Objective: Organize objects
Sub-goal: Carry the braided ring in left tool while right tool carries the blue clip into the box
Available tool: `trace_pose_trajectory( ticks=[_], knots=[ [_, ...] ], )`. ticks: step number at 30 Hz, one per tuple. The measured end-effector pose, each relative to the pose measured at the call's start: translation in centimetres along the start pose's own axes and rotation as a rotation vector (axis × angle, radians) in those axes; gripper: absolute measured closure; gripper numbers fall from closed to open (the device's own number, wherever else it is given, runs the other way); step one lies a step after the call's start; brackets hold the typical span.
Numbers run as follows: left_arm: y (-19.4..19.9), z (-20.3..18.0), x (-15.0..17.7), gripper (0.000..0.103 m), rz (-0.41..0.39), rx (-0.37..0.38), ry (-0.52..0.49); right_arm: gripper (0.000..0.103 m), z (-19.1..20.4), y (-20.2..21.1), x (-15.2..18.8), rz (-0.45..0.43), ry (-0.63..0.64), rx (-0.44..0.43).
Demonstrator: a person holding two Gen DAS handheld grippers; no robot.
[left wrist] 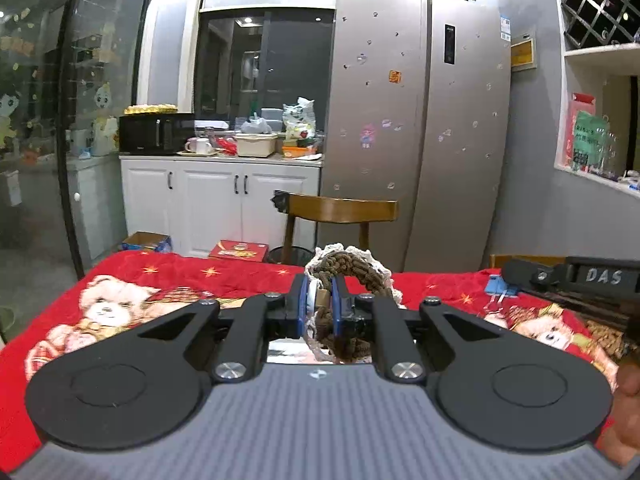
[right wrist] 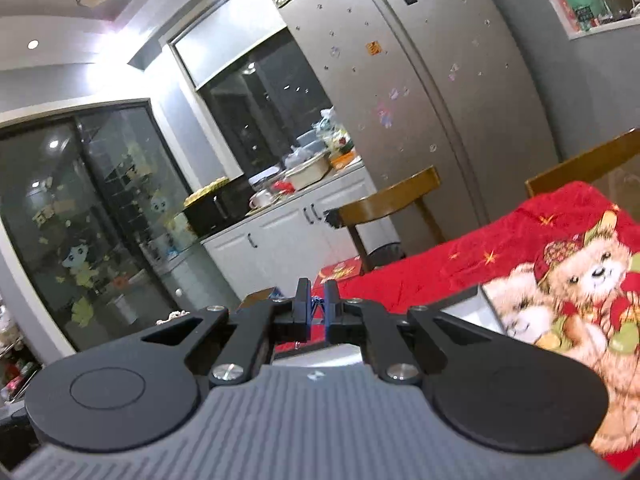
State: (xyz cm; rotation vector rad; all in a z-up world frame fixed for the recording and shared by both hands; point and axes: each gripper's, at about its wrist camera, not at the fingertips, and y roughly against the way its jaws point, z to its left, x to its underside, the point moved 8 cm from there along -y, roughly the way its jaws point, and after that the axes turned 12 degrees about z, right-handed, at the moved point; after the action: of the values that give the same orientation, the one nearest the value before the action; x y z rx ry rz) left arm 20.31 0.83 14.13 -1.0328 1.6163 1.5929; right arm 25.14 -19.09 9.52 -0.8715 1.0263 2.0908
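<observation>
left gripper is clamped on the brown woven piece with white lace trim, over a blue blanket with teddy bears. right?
Not quite: the blanket is red, not blue, as the left wrist view shows. The rest holds: the left gripper is shut on the brown woven piece with white lace trim, above the teddy-bear print.

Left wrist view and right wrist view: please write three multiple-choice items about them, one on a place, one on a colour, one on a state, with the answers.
1. Where is the brown and cream crocheted cloth item?
A. Between the left tool's fingers
B. On the wooden chair
C. On the microwave

2. What is the main colour of the bear-print blanket?
A. Green
B. Red
C. White

3. How is the right tool?
A. Wide open
B. Nearly shut on something small and blue
C. Holding a cup

Answers: 1 A, the crocheted cloth item sits in the left tool. 2 B, the blanket is red. 3 B, the right tool shows a narrow gap with a blue bit.
</observation>
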Motion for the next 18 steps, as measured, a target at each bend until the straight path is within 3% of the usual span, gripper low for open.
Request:
trace_pose_trajectory(
  ticks=[6,18],
  knots=[
    [-3.4,-3.1,0.1,0.088,0.052,0.095,0.006,0.096,-2.2,-1.5,0.0,-0.001,-0.019,0.012],
    [-10.4,-8.4,2.5,0.088,0.141,0.120,-0.053,0.095,-7.9,-5.8,2.5,0.146,-0.112,0.061]
  ],
)
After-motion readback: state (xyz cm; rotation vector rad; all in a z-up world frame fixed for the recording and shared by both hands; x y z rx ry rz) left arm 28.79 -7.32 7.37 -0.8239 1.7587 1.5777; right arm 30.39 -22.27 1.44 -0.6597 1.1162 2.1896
